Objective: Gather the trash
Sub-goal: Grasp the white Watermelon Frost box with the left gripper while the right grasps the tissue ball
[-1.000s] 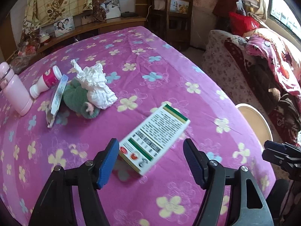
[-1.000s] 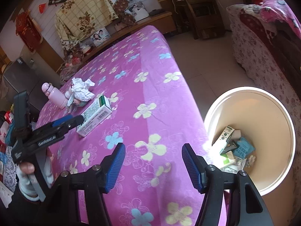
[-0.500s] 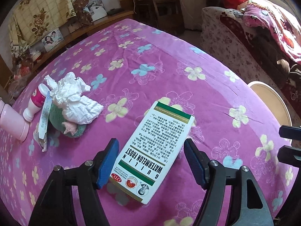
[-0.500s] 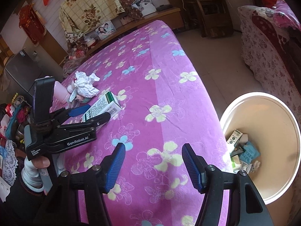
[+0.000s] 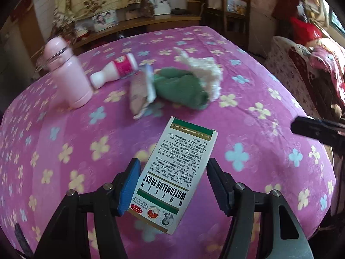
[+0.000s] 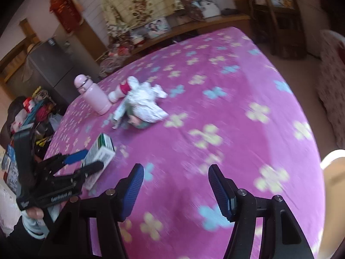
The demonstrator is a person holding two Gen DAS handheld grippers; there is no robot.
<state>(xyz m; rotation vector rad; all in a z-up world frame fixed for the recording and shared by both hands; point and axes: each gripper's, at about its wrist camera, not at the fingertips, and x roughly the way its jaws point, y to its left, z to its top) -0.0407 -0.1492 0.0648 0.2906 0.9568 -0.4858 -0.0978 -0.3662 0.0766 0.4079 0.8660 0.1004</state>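
Left wrist view: the left gripper [image 5: 172, 185] is closing its jaws around the medicine box [image 5: 175, 177], which is lying flat on the purple flowered table [image 5: 248, 116]. The left blue pad is touching or nearly touching the box's long edge; the right pad is standing apart from the other edge, so the box is between the jaws but not yet clamped. For a sound grip, the operator should be centring the box so both pads meet its long sides squarely, and keeping the fingertips low on the cloth so the thin carton is not tipping or sliding out. Further back, a crumpled white tissue [image 5: 204, 75], a green cloth [image 5: 183, 90], a flat wrapper [image 5: 142, 90], a small pink-labelled bottle [image 5: 116, 71] and a pink flask [image 5: 69, 79] are waiting.

Right wrist view: the right gripper [image 6: 175, 191] is hanging released above the table with nothing between its jaws. The left gripper [image 6: 86, 161] is showing at the left edge, straddling the box [image 6: 101, 151]. A pale bin rim [image 6: 332, 157] is just showing at the right edge, off the table. The right gripper should be staying clear of the box's likely path toward it.
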